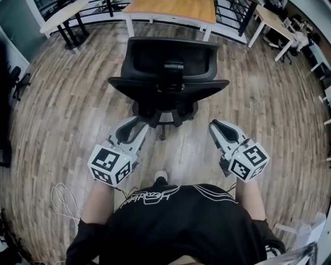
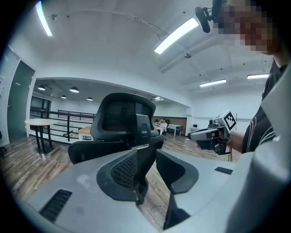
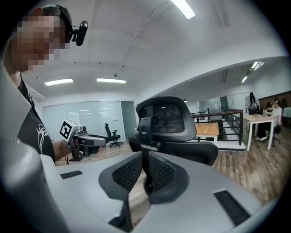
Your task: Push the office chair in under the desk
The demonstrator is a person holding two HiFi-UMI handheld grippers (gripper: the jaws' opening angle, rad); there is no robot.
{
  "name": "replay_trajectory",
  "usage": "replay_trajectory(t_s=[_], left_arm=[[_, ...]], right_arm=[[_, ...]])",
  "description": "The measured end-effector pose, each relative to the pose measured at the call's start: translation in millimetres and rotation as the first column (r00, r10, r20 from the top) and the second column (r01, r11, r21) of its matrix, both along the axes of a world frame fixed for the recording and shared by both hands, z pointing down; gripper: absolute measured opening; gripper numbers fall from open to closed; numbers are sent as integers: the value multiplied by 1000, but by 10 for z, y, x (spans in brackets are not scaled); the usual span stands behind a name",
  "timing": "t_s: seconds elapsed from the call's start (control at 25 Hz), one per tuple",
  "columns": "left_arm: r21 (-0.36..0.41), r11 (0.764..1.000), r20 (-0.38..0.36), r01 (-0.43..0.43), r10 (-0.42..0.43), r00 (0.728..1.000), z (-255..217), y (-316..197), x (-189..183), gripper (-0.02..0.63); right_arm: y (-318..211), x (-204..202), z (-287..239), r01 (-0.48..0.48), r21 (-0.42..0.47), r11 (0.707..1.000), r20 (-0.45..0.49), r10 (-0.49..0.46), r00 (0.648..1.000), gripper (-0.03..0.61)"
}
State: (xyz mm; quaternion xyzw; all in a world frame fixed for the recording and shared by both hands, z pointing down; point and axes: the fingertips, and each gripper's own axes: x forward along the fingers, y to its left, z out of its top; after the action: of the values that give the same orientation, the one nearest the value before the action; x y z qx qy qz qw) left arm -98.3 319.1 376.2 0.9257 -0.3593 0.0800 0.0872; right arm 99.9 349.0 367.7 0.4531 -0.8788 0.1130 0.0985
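One black office chair (image 1: 168, 67) with a mesh back stands at the centre of the frame, its back turned to the person and its star base on the wood-plank floor (image 1: 269, 103). Bare planks lie open to its left and right. Beyond it, at top centre, stands the light wooden desk (image 1: 173, 9) on white legs, and the chair is not under it. Both forearms reach forward low in the frame. The left gripper (image 1: 132, 124), lower left, holds its jaws narrowly apart with nothing between them. The right gripper (image 1: 217, 127), lower right, has its jaws closed together, empty. Neither touches the chair.
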Motion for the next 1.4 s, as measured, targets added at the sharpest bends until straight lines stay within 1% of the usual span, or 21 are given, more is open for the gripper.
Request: replay_trajectory(t_s=[0.08,0.16,0.24,0.32,0.4,0.48,0.56,0.64,0.76,0.84,0.92,1.08,1.12,1.16,1.2,1.24,1.32,1.4], left_arm=[[18,1000,35,19,-20,999,58,-222,-142,132],[41,998,78,37,-40,996,112,-427,-269,163],[63,997,123,45,-53,991,159,-594,-362,195],[90,995,184,47,-63,981,216,-736,-434,232],[128,991,268,43,-77,960,277,-880,-496,252],[179,983,367,33,-98,925,332,-1023,-553,262],[224,975,460,19,-123,879,403,-1164,-614,264],[249,968,530,9,-144,835,477,-1305,-671,270],[270,963,615,-12,-163,771,546,-1485,-718,275],[276,961,665,-24,-172,727,600,-1584,-751,276],[282,959,699,-35,-180,692,645,-1672,-769,278],[286,956,738,-61,-180,650,710,-1808,-771,278],[293,954,749,-66,-185,637,718,-1844,-776,278],[298,952,756,-69,-191,626,727,-1876,-778,278],[301,951,759,-68,-196,620,738,-1900,-775,278],[304,951,757,-62,-202,621,748,-1916,-765,278],[314,948,746,-45,-218,629,759,-1936,-730,278],[324,945,747,-42,-229,624,769,-1960,-700,278]], right_arm=[[-195,57,57,-43,25,999,-87,45,995,68],[-356,107,97,-74,61,995,-187,84,979,120],[-482,164,116,-99,99,990,-281,123,952,155],[-590,218,133,-113,133,985,-359,154,921,191],[-700,264,150,-118,155,981,-410,173,896,221],[-810,324,183,-124,161,979,-446,184,876,243],[-941,423,237,-129,168,977,-497,197,845,254],[-1104,552,293,-131,185,974,-567,214,795,259],[-1335,732,364,-120,204,972,-664,227,713,261],[-1455,809,416,-106,201,974,-707,219,672,262],[-1557,857,481,-85,197,977,-742,205,638,262],[-1723,893,600,-10,218,976,-833,192,520,262],[-1755,897,615,1,220,976,-842,190,505,262],[-1778,901,631,8,217,976,-847,185,499,262],[-1791,911,653,14,212,977,-851,178,494,262],[-1797,929,680,20,207,978,-857,172,486,261],[-1802,979,732,35,200,979,-875,162,457,258],[-1810,1008,756,49,190,981,-885,149,442,250]])
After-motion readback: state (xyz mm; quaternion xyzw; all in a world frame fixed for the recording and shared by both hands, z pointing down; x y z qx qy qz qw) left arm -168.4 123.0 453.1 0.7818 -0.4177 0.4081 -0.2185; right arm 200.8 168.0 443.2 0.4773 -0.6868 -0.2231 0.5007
